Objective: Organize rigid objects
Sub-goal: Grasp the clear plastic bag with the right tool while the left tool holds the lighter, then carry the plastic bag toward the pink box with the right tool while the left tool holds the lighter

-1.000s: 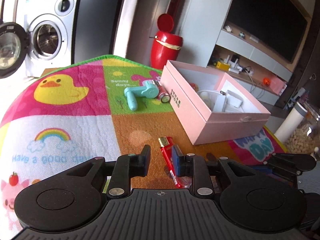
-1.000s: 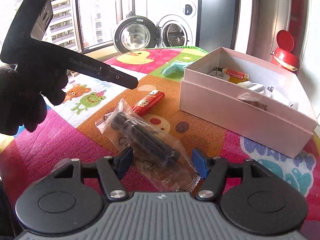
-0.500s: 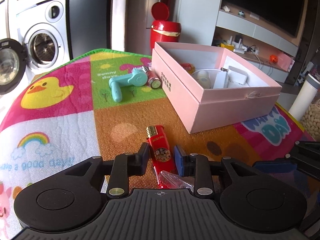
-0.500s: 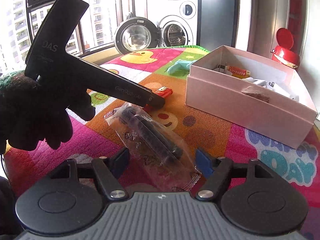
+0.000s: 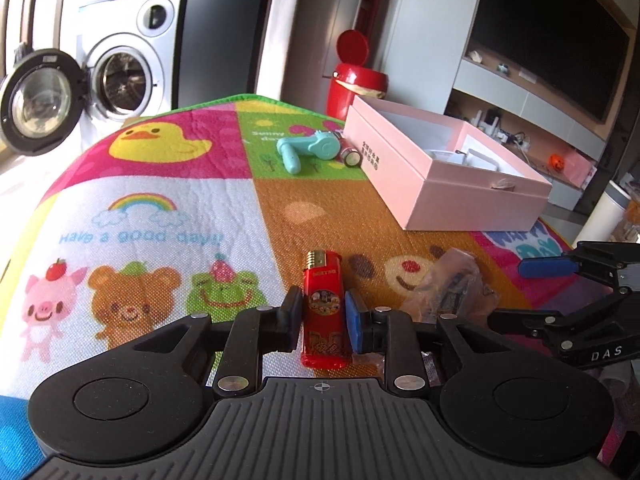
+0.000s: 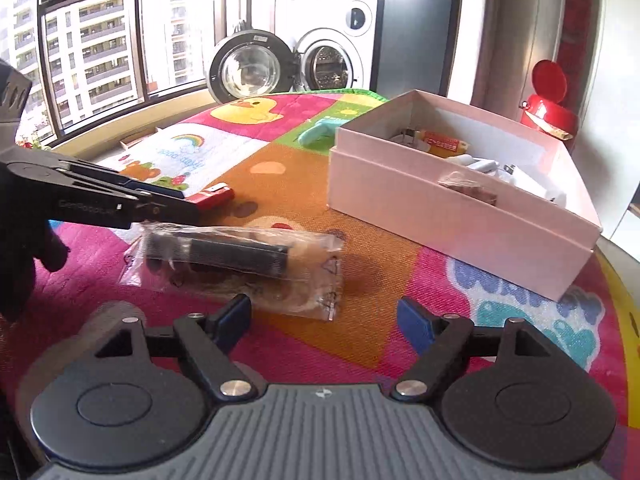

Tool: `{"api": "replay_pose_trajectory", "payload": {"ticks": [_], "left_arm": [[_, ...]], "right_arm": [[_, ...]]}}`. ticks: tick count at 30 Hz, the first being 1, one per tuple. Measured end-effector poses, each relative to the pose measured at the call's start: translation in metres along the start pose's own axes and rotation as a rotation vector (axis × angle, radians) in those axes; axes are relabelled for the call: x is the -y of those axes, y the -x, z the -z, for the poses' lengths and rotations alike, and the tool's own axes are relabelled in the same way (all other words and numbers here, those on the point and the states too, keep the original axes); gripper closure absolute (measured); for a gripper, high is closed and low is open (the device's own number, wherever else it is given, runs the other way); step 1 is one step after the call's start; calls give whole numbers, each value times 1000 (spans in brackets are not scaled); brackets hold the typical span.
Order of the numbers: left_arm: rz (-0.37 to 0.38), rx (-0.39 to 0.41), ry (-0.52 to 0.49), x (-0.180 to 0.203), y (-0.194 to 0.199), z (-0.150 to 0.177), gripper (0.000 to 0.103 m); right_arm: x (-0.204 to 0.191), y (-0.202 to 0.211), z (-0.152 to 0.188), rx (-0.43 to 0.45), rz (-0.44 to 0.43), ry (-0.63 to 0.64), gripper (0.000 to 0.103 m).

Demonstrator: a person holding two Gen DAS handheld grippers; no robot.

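A red lighter (image 5: 322, 308) lies on the colourful play mat, and my left gripper (image 5: 322, 316) has a finger close on each side of it; the lighter also shows in the right wrist view (image 6: 212, 197). A black object in a clear plastic bag (image 6: 240, 256) lies just ahead of my right gripper (image 6: 324, 318), which is open and empty; the bag also shows in the left wrist view (image 5: 452, 284). An open pink box (image 5: 440, 168) holding several small items stands at the right. A teal tool (image 5: 312, 150) and a battery (image 5: 350, 156) lie beside the box.
A red lidded bin (image 5: 356, 76) stands beyond the mat's far edge. A washing machine (image 5: 120, 76) with its door open is at the back left. A white bottle (image 5: 604, 216) stands off the mat at the right.
My left gripper has come down and its fingers have closed in around the red lighter. My right gripper has drawn back from the bagged object, which now lies crosswise ahead of it.
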State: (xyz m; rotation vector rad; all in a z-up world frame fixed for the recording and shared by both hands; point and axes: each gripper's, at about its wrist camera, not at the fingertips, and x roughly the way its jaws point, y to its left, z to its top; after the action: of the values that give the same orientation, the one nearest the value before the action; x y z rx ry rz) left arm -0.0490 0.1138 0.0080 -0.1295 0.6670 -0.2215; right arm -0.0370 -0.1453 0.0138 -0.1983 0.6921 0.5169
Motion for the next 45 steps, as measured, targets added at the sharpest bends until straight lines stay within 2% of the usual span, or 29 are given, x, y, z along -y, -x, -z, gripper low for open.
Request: {"api": "replay_pose_trajectory", "payload": {"ticks": [3,7,13,14,16,19,21,24,26,29,30,32,33,34,35,36,39,43,45], "left_arm": [[5,16,18,-2,2,3,76],[4,27,51,-2,4,8,76],[2,29,45,0,5,9,76],[7,30,52,-1,5,9,76],[14,31,63,-2,5,9,76],[20,31,73,-4,5,10,76],[19,31,72,-5,5,9,76],[19,31,72,-5,5,9,76],[19,31,72,-5,5,9,76],[20,31,73,-5,5,9,76],[20,31,73,-4,5,9,76],[21,31,76,-6,5,9,76],[22,31,80,-6,5,9,76],[24,32,87,-7,5,10,76],[25,32,95,-7,5,10,76],[26,30,98,-8,5,10,76],[42,16,81,-10,7,8,76],[21,17,88,-18,13,9,76],[11,17,77,-17,15,11,76]], "right_arm": [[22,0,0,5,-28,-130,18],[21,-4,0,-17,-77,-157,0],[-3,-10,-4,-63,4,-39,0],[-4,-9,-5,-68,-11,-31,0],[-8,0,-8,-47,-85,-36,9],[-30,15,-12,30,-215,14,9],[-50,14,-15,43,-222,96,9],[-75,-5,-20,40,-159,198,9],[-79,-17,-23,24,-153,212,8],[-73,-26,-31,5,-190,170,8],[-70,-28,-33,-3,-201,151,10],[-64,-29,-33,-9,-226,126,21],[-60,-27,-31,-15,-254,113,33],[-58,-25,-30,-12,-257,109,38],[-57,-22,-29,-14,-252,113,47],[-56,-19,-28,-15,-238,123,49],[-54,-9,-24,-12,-175,161,46],[-42,6,-25,37,-157,151,26],[-37,6,-29,58,-152,136,24]]}}
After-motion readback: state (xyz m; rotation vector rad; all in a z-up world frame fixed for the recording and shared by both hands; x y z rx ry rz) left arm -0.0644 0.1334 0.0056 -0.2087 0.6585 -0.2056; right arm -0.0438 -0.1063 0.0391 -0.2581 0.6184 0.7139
